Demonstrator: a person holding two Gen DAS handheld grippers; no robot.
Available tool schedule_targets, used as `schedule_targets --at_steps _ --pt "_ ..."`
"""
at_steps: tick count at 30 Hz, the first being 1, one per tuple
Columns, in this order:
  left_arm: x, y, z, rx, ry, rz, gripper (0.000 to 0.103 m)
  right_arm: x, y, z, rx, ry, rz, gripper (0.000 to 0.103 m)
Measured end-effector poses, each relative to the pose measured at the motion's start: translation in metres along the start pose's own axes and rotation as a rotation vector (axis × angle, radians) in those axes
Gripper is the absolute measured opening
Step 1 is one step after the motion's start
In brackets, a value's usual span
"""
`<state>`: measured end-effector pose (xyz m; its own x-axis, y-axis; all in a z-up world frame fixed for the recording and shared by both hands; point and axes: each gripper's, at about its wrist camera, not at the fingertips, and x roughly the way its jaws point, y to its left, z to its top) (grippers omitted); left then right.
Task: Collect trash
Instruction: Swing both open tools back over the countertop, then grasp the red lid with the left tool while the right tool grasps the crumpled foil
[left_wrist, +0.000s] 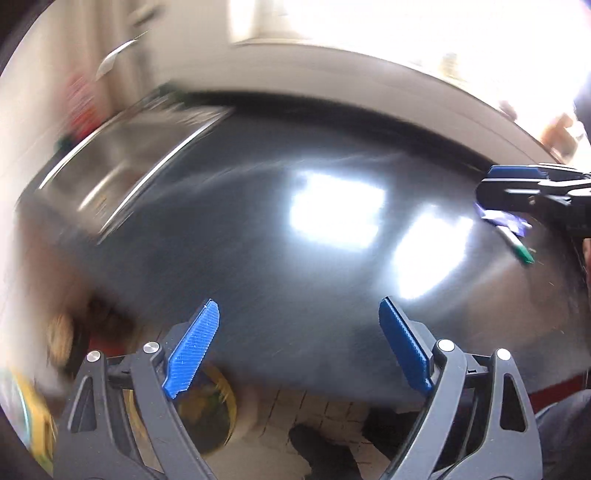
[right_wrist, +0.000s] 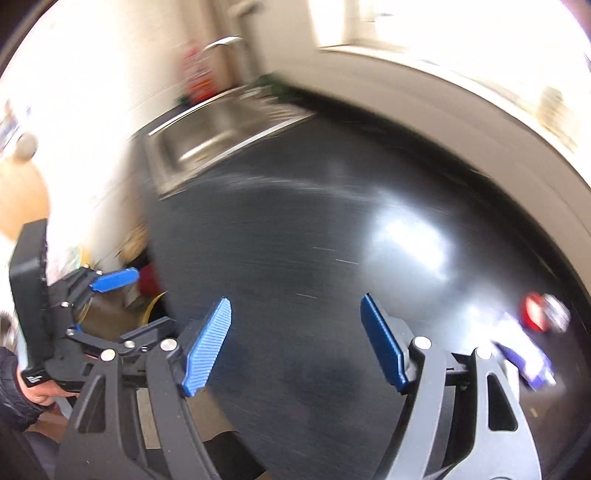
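A purple-and-white wrapper (right_wrist: 526, 360) lies on the dark tabletop (right_wrist: 295, 240) at the right edge of the right wrist view, just right of the right tongs' (right_wrist: 295, 345) right finger; it is blurred. Just beyond it, farther right, sits a red-and-silver piece of trash (right_wrist: 543, 312), also smeared by motion, so its kind cannot be told. In the left wrist view the same wrapper (left_wrist: 504, 221) shows at the far right with a white-and-green strip (left_wrist: 517, 247) poking out beneath it, directly under the right tongs (left_wrist: 517, 184), which reach in from the right edge; whether they touch the wrapper cannot be told from there.

The right tongs are spread wide with nothing between the blue pads. The left tongs (left_wrist: 299, 347) are spread wide too and hold nothing; they hang over the near edge of the tabletop, and appear at the left of the right wrist view (right_wrist: 107, 291) with a hand (right_wrist: 40, 395) on the grip.

A steel sink (right_wrist: 218, 129) is set into the far left of the tabletop, with a faucet (right_wrist: 221, 42) behind it. Glare patches (left_wrist: 340, 214) shine on the dark surface.
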<state>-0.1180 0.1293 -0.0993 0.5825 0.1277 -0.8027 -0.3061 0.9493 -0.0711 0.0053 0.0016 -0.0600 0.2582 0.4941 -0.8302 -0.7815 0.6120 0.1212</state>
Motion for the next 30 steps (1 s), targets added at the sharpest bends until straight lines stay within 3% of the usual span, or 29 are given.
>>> schedule_targets --at_steps 4,13,21,30 --pt "0.018 -0.081 0.04 0.14 -0.026 -0.111 0.087 -0.039 -0.091 -0.035 0.157 -0.04 -0.117 0.071" --pt "0.052 -0.223 0.081 0.395 -0.012 -0.255 0.087 -0.099 -0.224 -0.112 0.391 -0.082 -0.272 0.071" --pt "0.092 -0.274 0.103 0.469 0.035 -0.266 0.087 -0.096 -0.28 -0.115 0.405 -0.066 -0.275 0.071" --pt "0.172 -0.319 0.14 0.518 0.069 -0.286 0.087 -0.03 -0.346 -0.092 0.307 0.026 -0.18 0.071"
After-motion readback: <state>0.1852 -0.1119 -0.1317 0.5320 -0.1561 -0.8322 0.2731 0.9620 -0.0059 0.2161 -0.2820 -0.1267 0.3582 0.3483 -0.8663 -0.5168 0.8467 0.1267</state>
